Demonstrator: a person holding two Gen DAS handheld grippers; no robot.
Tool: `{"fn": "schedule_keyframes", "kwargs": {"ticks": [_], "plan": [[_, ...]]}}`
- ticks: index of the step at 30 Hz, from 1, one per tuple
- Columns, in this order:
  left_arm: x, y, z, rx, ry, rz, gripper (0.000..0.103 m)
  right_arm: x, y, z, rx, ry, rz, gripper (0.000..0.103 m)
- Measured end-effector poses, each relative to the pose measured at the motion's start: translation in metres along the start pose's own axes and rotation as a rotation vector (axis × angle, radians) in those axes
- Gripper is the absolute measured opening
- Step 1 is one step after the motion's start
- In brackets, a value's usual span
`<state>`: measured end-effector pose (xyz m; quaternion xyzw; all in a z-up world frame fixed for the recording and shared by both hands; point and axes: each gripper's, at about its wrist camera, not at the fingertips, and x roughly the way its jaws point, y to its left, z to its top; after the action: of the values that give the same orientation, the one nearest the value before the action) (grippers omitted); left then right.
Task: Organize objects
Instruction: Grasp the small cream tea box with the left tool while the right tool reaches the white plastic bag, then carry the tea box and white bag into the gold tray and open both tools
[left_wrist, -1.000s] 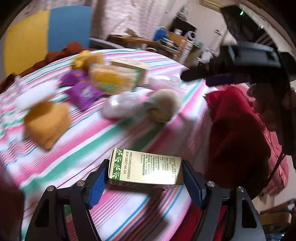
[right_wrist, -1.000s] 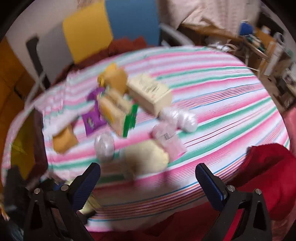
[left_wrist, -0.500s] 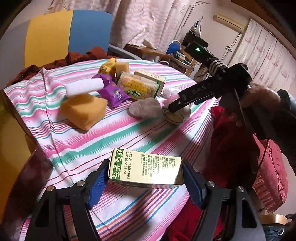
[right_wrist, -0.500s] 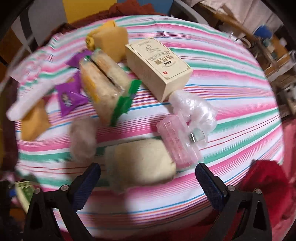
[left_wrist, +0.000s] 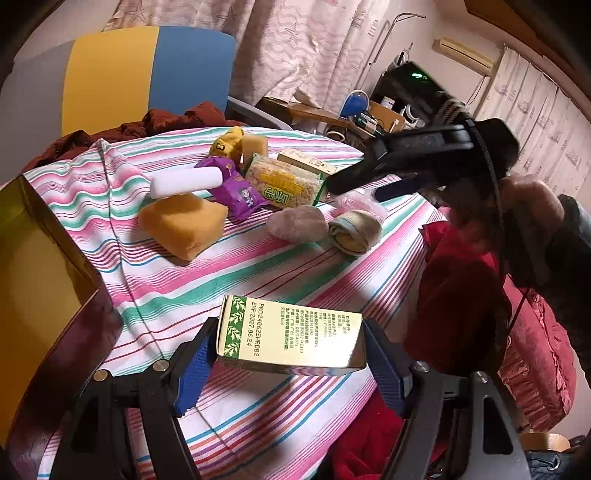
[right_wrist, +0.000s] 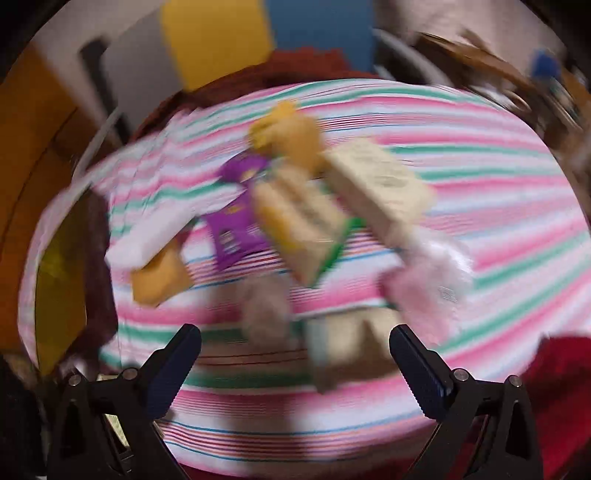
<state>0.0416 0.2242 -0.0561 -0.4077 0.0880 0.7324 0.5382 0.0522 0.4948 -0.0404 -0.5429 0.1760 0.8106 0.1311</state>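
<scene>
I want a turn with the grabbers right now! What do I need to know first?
Left tool: shut on the green-and-cream box, held above the near edge of the striped table.
Right tool: open, empty, over the pile; its view is blurred.
Still on the table: orange sponge, white bar, purple packet, noodle packet, grey lump, rolled sock, more behind.
An open box with a yellow inside sits at the left.
Done: one box picked up. Left: placing it, then sorting the rest.

Cream green-trimmed carton (left_wrist: 290, 338) held level, snacks (left_wrist: 282, 182) clustered beyond
</scene>
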Motion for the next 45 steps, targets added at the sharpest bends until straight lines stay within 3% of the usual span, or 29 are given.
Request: {"fn": "schedule_keyframes", "kwargs": {"ticks": [2,4,6,8,10,17,20,24,26,30,32,35,37,40,42,45], "plan": [[-0.004,0.001,-0.001,-0.005,-0.005,0.009,0.077,0.015,0.022,0.004,-0.077,0.016,-0.027,0.093],[-0.008,0.002,-0.002,-0.009,-0.008,0.015,0.077,0.034,0.034,0.008,-0.127,0.039,-0.058,0.072],[-0.014,0.003,-0.002,-0.015,-0.018,0.022,0.077,0.050,0.039,0.013,-0.155,0.076,-0.099,0.060],[-0.020,0.006,-0.003,-0.024,-0.031,0.031,0.077,0.056,0.037,0.014,-0.154,0.086,-0.105,0.037],[-0.024,0.007,-0.003,-0.033,-0.041,0.037,0.077,0.054,0.036,0.011,-0.155,0.077,-0.099,0.036],[-0.049,0.019,0.003,-0.088,-0.100,0.072,0.077,0.011,0.055,0.001,-0.188,-0.014,-0.007,0.036],[-0.068,0.030,0.004,-0.117,-0.143,0.117,0.077,-0.008,0.080,-0.002,-0.214,-0.068,0.046,0.036],[-0.097,0.060,-0.001,-0.201,-0.188,0.223,0.077,-0.023,0.131,0.006,-0.260,-0.145,0.147,0.036],[-0.115,0.082,-0.007,-0.264,-0.203,0.318,0.077,-0.024,0.160,0.011,-0.290,-0.161,0.204,0.036],[-0.141,0.119,-0.026,-0.380,-0.222,0.465,0.078,-0.012,0.219,0.012,-0.348,-0.140,0.294,0.037],[-0.154,0.137,-0.038,-0.440,-0.225,0.574,0.080,-0.001,0.248,0.011,-0.365,-0.114,0.338,0.037],[-0.163,0.154,-0.051,-0.503,-0.207,0.656,0.083,0.016,0.285,0.006,-0.380,-0.066,0.411,0.045],[-0.170,0.159,-0.058,-0.525,-0.220,0.681,0.084,0.023,0.303,0.002,-0.379,-0.037,0.464,0.066],[-0.179,0.160,-0.068,-0.535,-0.234,0.707,0.087,0.024,0.315,-0.006,-0.399,-0.034,0.490,0.072],[-0.181,0.160,-0.070,-0.548,-0.237,0.721,0.087,0.020,0.317,-0.011,-0.421,-0.054,0.481,0.077],[-0.187,0.159,-0.072,-0.564,-0.250,0.742,0.087,0.007,0.317,-0.023,-0.480,-0.150,0.412,0.099]]}}
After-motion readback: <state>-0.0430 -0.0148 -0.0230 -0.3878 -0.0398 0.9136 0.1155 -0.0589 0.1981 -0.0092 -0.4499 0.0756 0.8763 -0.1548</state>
